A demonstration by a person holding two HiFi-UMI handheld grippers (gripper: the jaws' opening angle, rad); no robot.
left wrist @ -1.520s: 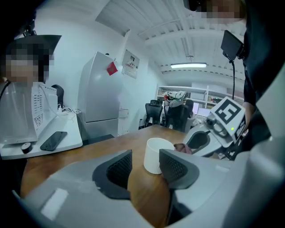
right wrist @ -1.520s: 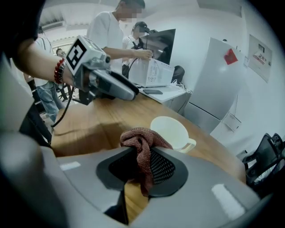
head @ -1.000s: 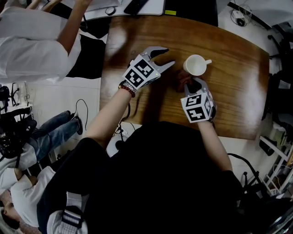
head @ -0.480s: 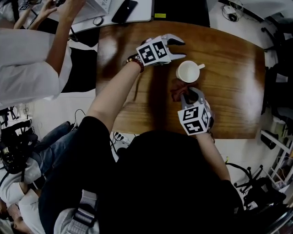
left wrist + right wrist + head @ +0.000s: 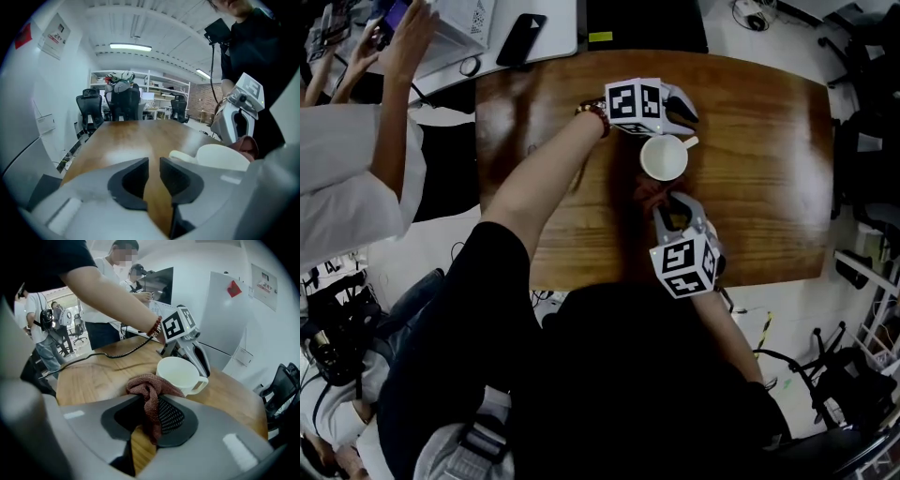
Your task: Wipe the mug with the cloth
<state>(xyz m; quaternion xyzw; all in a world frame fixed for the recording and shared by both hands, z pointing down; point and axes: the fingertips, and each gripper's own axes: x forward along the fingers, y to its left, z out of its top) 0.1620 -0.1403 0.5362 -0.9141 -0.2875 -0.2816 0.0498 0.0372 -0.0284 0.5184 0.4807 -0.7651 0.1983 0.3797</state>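
Left gripper (image 5: 684,105) has moved in beside mug (image 5: 664,157), jaws just narrowed, gap empty. Right gripper (image 5: 663,203) clamps cloth (image 5: 648,191).

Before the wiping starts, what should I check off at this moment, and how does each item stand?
1. Cloth gripped by right claw: ok, pinched between its shut jaws.
2. Mug upright on the table: ok, mouth up.
3. Mug steadied by left claw: not ok. Its jaws have just been closing, but only bare table lies between them; the mug sits beside it.
4. Handle clear of the cloth: ok, it sticks out on the side away from it.
5. Cloth touching mug: cannot tell; they overlap in the right gripper view.
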